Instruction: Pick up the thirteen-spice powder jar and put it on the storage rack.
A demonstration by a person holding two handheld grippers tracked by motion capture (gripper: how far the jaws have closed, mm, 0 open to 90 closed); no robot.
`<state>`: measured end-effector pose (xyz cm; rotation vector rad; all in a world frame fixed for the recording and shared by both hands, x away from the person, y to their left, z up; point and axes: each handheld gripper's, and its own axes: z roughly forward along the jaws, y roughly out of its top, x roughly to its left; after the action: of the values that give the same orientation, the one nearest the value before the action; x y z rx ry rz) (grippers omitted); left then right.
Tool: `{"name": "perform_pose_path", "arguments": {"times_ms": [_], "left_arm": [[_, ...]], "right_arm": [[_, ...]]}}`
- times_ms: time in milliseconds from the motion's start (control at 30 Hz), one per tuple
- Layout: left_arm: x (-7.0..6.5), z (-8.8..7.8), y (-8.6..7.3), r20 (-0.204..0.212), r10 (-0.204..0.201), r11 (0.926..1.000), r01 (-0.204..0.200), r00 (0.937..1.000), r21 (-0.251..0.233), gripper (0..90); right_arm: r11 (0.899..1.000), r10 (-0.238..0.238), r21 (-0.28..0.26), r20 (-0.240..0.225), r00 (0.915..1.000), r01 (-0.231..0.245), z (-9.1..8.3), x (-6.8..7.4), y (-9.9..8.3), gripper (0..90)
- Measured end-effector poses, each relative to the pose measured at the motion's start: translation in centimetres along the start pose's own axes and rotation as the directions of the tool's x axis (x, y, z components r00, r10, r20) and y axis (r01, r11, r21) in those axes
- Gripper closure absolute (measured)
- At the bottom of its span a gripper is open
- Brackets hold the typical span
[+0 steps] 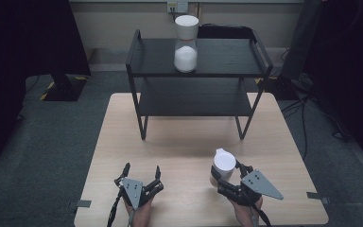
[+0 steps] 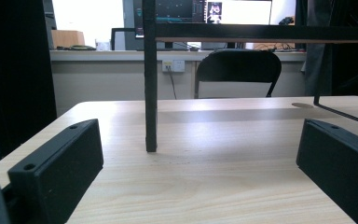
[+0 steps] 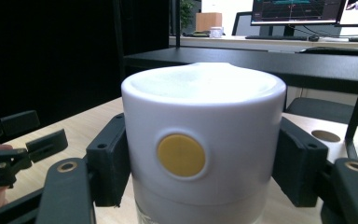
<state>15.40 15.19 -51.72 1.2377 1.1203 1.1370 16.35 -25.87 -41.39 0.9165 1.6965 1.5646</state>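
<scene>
Closest to us, in the right gripper view, a white-lidded jar (image 3: 203, 149) stands upright between the jaws of the right gripper (image 3: 200, 163), which clamp its lid from both sides – a yellow dot faces us. From the high view we see that jar (image 1: 222, 165) near the front right of the wooden table (image 1: 179, 146), held by the right gripper (image 1: 229, 176), its long axis vertical.

A black two-tier shelf (image 1: 198, 71) stands toward the table's far edge, straight ahead of the held jar, and a matching jar (image 1: 185, 43) already sits on its top tier. We judge the right hand the one placed to carry the jar forward and up.

The left gripper (image 1: 141, 176) rests at the front left – jaws spread wide, holding nothing.
</scene>
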Motion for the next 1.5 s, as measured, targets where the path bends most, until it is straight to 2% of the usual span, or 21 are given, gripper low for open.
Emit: {"name": "perform_pose_path", "arguments": {"times_ms": [433, 933, 1267, 1500], "left_arm": [[0.0, 0.0, 0.0, 0.000, 0.000, 1.0000, 0.000, 1.0000, 0.000, 0.0], [0.0, 0.0, 0.0, 0.000, 0.000, 1.0000, 0.000, 1.0000, 0.000, 0.0], [0.0, 0.0, 0.0, 0.001, 0.000, 1.0000, 0.000, 1.0000, 0.000, 0.0], [0.0, 0.0, 0.0, 0.001, 0.000, 1.0000, 0.000, 1.0000, 0.000, 0.0]], "right_arm": [[1.000, -0.020, -0.008, -0.077, 0.9968, 0.019, 1.2, -2.8, 4.1, 30.0], [0.999, -0.028, -0.035, -0.136, 0.9903, 0.023, 2.9, -6.2, 9.5, 30.0], [0.998, -0.033, -0.058, -0.140, 0.9896, 0.025, 4.5, -8.2, 13.4, 30.1], [0.997, -0.037, -0.068, -0.105, 0.9938, 0.029, 6.0, -8.4, 16.7, 30.1]]}}
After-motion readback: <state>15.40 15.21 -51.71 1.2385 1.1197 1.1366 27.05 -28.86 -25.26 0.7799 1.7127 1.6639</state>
